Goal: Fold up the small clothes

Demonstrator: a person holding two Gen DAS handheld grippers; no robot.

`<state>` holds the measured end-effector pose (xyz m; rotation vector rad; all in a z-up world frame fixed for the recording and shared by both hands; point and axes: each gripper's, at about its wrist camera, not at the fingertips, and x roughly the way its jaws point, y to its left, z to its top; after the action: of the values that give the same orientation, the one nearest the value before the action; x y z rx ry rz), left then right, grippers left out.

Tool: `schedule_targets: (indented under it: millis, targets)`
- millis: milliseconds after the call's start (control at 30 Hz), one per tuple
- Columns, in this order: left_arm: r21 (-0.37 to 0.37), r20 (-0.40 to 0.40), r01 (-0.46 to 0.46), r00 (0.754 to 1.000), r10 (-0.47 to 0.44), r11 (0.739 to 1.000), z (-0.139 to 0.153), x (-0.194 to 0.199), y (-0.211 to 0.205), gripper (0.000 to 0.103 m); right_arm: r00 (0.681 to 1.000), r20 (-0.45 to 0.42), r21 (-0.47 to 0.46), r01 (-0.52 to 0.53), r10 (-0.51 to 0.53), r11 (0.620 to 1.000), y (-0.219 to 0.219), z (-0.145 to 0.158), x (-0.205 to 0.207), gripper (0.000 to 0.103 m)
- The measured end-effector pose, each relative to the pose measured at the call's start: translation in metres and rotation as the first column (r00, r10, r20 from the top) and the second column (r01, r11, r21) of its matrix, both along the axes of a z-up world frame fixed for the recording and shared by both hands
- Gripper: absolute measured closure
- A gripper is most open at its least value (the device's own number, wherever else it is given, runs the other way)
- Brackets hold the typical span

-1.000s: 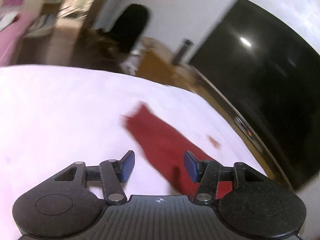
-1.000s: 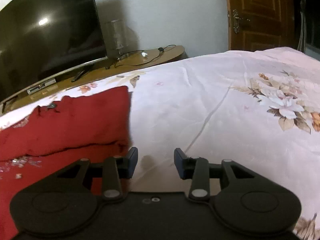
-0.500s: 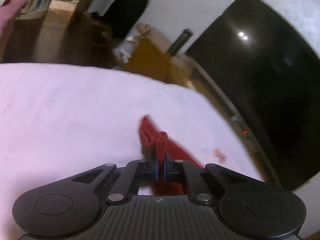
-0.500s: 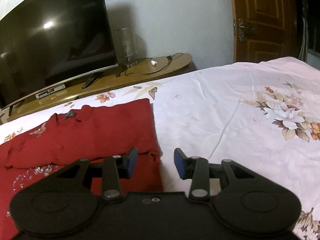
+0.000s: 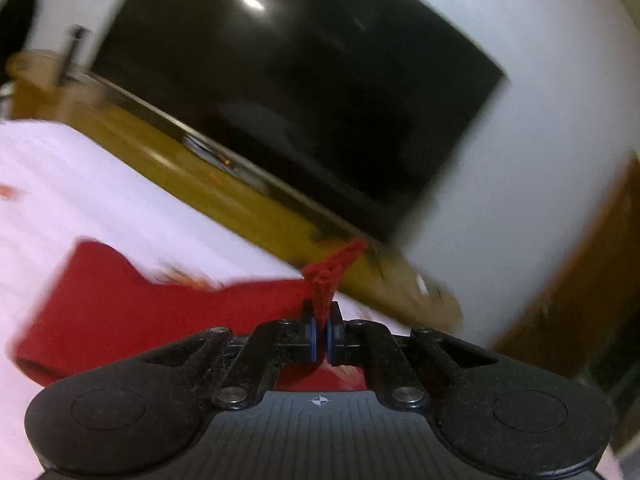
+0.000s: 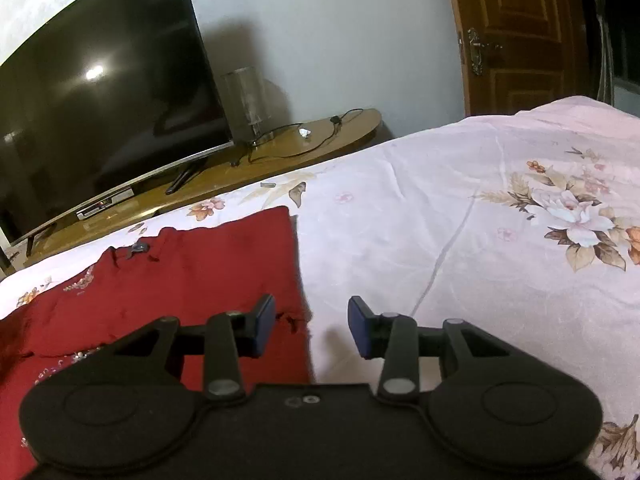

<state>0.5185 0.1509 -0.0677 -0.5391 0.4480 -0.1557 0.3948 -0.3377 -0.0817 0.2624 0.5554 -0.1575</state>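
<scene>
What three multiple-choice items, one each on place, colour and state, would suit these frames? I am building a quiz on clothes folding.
1. Where does the garment lie?
A. on the flowered bedsheet
B. on the TV stand
C. on the floor

2. What colour is the garment?
A. blue
B. dark red
C. white

3. How do the two tools stand?
A. both shut on cloth
B. left tool open, right tool shut
C. left tool shut on the garment, right tool open

Key: 1 A, red cloth spreads flat on the sheet in the right wrist view; 2 B, it is deep red in both views; 3 C, the left pads pinch a red tuft, while the right pads stand apart with nothing pressed between them.
</scene>
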Motion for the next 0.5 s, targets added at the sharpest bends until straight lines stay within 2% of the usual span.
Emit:
schedule_targets:
  millis: [133,233,300,333,367,400,433,467,500]
  targets:
    - [0.094,-0.075,0.133,0.989,-0.126,0.987,-0.014,0.024,-0.097,0.099,1.0,0.008,0.022,-0.008,0.007,1.0,-0.016,0.001,-0.005,0.064]
    - [0.136,-0.134,0.191,0.976,-0.173,0.972,-0.035,0.04,-0.148,0.099,1.0,0.007,0.032,0.0,0.0,0.999,-0.031,0.003,-0.01,0.063]
    - [0.177,-0.2,0.245,0.957,-0.209,0.953,-0.053,0.053,-0.176,0.098,1.0,-0.001,0.04,0.006,-0.006,0.999,-0.04,0.004,-0.011,0.061]
    - [0.22,-0.22,0.276,0.948,-0.228,0.936,-0.062,0.052,-0.189,0.098,1.0,-0.009,0.051,0.009,-0.008,0.999,-0.044,0.005,-0.01,0.06]
    - [0.28,-0.19,0.262,0.958,-0.215,0.924,-0.06,0.042,-0.199,0.09,1.0,-0.018,0.074,0.009,-0.008,0.997,-0.047,0.005,-0.008,0.059]
    - [0.315,-0.183,0.271,0.958,-0.222,0.909,-0.054,0.032,-0.207,0.077,1.0,-0.024,0.103,0.003,-0.001,0.995,-0.049,0.005,-0.005,0.058]
    - [0.316,-0.176,0.296,0.952,-0.251,0.901,-0.046,0.023,-0.207,0.038,1.0,-0.025,0.126,-0.005,0.008,0.992,-0.049,0.005,-0.002,0.057]
    - [0.323,-0.142,0.283,0.958,-0.25,0.903,-0.038,0.015,-0.202,0.021,1.0,-0.02,0.15,-0.018,0.022,0.989,-0.047,0.006,0.002,0.056]
    - [0.34,-0.081,0.246,0.969,-0.232,0.908,-0.031,-0.001,-0.191,0.021,0.999,-0.009,0.176,-0.037,0.04,0.984,-0.043,0.007,0.006,0.055]
